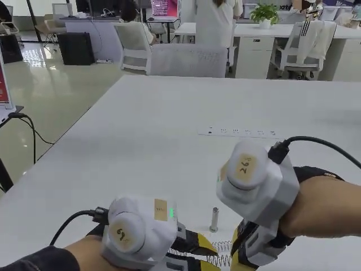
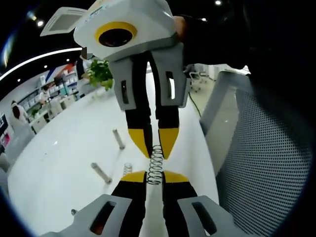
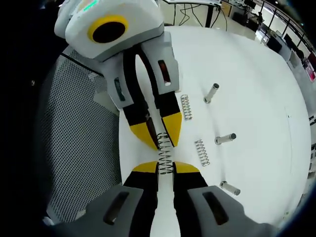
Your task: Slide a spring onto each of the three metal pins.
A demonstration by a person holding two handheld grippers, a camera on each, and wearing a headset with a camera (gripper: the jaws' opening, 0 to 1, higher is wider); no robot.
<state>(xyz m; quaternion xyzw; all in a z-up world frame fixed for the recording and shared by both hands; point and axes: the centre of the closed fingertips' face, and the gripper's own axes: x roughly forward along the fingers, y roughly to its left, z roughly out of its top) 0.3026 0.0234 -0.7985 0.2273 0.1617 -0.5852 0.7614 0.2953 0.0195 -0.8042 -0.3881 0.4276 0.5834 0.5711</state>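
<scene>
Since the left gripper (image 2: 148, 177) and right gripper (image 3: 165, 170) each pinch an end of one spring (image 3: 164, 148), it's step one; next, probably free one end, thread the bare pin (image 3: 225, 138) at 3 o'clock.

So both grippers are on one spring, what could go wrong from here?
1. The thin coiled metal spring is pinched at each end by the left gripper and right gripper, beside the white table's edge; a slip could flick it off onto the grey mesh chair.
2. The three short metal pins stand close together; a gripper moving in may knock one.
</scene>
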